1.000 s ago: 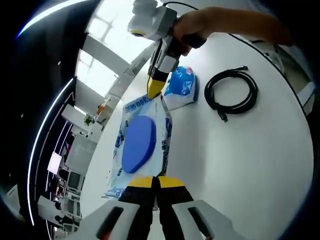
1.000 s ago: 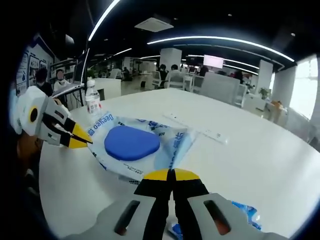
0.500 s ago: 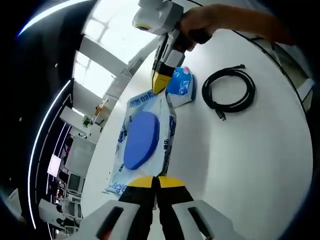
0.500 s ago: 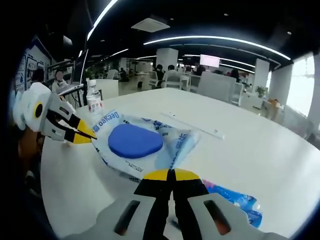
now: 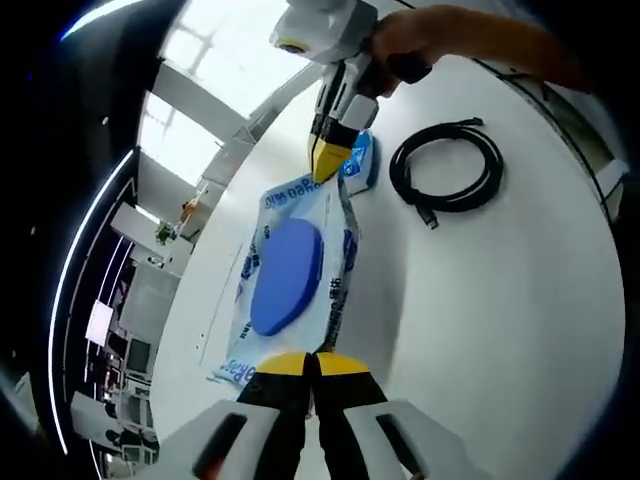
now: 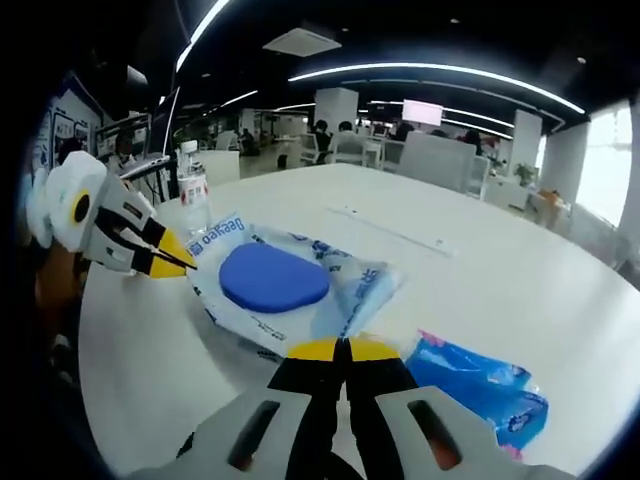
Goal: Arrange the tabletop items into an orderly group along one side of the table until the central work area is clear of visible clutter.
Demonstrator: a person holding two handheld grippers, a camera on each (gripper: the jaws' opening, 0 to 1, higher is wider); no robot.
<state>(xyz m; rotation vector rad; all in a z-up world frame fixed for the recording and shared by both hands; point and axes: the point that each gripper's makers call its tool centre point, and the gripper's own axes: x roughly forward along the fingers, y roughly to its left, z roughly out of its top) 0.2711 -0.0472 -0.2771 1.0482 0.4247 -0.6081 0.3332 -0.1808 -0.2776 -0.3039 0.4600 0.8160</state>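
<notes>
White table (image 5: 520, 330), both tools pinching wipes pack (image 5: 288, 275) ends (black cable (image 5: 445, 180) left gripper view, bottle (image 6: 192, 190) right)

The desk (image 5: 520, 320) was round and white, with a smooth bare top. On it lay a coiled black cable (image 5: 446, 176), well apart from the desk's edge. Near the cable was a small blue packet (image 5: 362, 160), flat on the surface. A clear water bottle (image 6: 193, 191) stood upright near the far edge of the desk. A long thin white strip (image 6: 395, 232) lay flat further along the desk, apart from the other things.
</notes>
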